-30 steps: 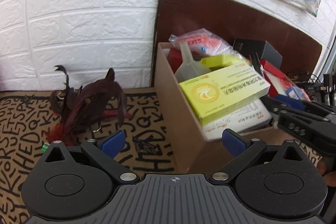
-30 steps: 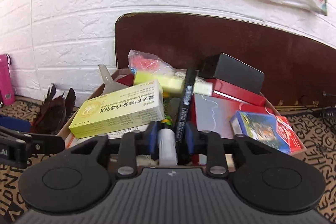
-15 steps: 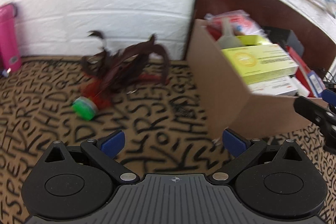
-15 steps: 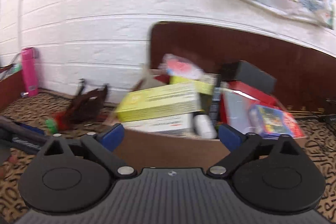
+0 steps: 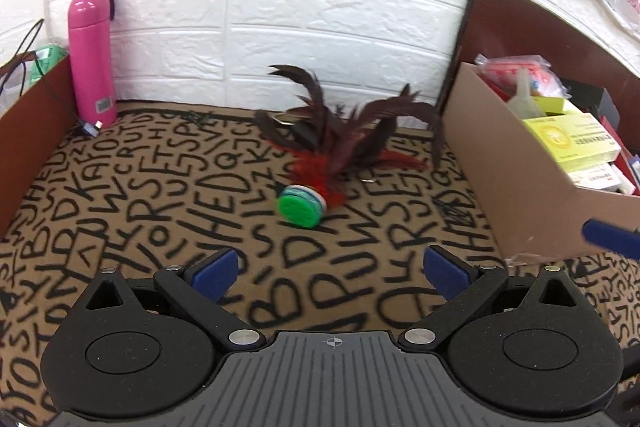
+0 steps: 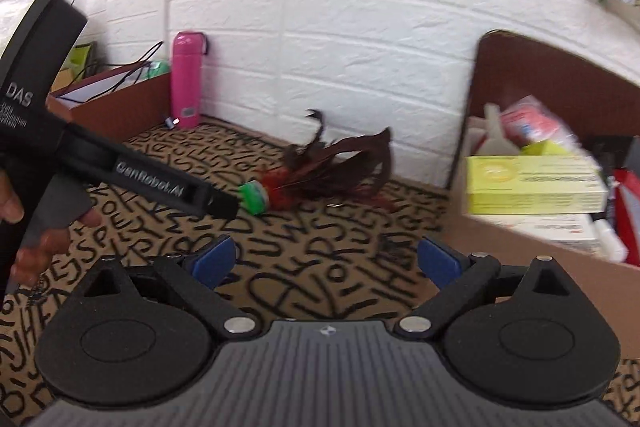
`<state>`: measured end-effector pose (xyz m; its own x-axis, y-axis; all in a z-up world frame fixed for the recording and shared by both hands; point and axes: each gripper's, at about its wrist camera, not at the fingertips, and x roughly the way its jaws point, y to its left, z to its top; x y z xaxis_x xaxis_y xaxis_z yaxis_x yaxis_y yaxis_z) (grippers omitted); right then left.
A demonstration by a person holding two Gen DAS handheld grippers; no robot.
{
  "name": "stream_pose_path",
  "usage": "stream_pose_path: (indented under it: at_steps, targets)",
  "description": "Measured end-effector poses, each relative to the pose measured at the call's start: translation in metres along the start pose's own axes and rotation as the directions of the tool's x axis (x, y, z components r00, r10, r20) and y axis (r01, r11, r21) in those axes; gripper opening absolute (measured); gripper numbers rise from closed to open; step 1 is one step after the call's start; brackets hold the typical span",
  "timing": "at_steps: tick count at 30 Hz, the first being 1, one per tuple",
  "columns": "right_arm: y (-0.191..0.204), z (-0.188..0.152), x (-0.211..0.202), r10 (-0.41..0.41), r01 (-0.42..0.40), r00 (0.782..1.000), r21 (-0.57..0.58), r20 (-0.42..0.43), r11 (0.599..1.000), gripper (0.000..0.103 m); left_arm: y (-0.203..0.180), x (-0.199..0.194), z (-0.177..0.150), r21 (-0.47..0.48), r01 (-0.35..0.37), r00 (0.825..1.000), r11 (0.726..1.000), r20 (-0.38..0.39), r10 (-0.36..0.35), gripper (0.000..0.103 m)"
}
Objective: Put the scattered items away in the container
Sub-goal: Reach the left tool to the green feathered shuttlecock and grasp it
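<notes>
Both sets of jaws spread wide, nothing between the pads. Left gripper (image 5: 334, 273) points at the feather shuttlecock (image 5: 320, 167), which lies on its side on the letter-print bench cover (image 5: 160, 195), dead ahead of the left jaws and slightly beyond them. Green base disc (image 5: 301, 207) faces the left jaws; feathers trail away toward the wall and toward the cardboard box (image 5: 520, 195). So the long axis runs roughly along the left gripper's line, base nearest. Right gripper (image 6: 326, 263) sits further off, shuttlecock ahead and to its left, with the left gripper's body crossing in between. Left looks the nearer hand, my read. Box stands to the right of both jaws, already packed with cartons. Likely next: left jaws go forward and pinch the base, then swing right to the box.
</notes>
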<state>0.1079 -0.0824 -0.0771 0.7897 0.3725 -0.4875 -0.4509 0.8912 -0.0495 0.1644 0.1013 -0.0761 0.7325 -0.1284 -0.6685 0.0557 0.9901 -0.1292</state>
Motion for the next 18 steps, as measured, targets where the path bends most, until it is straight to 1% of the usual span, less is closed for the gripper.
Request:
stream_pose_path:
  at_steps: [3,6,8,13,14,17,18]
  targets:
    - [0.011,0.005,0.014,-0.004,0.004,1.0,-0.021,-0.004,1.0,0.097,0.01,0.009,0.007,0.009,0.001,1.0,1.0,0.004,-0.002,0.101]
    - [0.015,0.009,0.03,-0.009,0.008,1.0,-0.019,-0.016,1.0,0.097,0.019,0.025,0.014,0.022,0.006,1.0,1.0,0.004,-0.006,0.096]
    - [0.017,0.01,0.041,-0.011,0.01,0.999,-0.015,-0.031,1.0,0.097,0.023,0.04,0.018,0.03,-0.004,1.0,1.0,-0.011,0.005,0.093]
    - [0.016,0.003,0.074,-0.013,0.014,0.996,0.011,-0.085,1.0,0.097,0.026,0.082,0.026,0.049,0.0,0.999,0.999,-0.042,0.002,0.092]
    - [0.015,0.001,0.08,-0.014,0.016,0.995,0.021,-0.099,1.0,0.096,0.025,0.091,0.027,0.058,-0.002,0.999,0.998,-0.051,0.005,0.087]
    - [0.013,-0.002,0.096,-0.007,0.013,0.992,0.044,-0.124,0.999,0.096,0.027,0.112,0.033,0.07,0.008,0.997,0.998,-0.075,-0.002,0.078]
    - [0.012,-0.003,0.1,-0.006,0.012,0.991,0.049,-0.13,0.999,0.095,0.028,0.117,0.035,0.068,0.014,0.997,0.998,-0.079,-0.008,0.077]
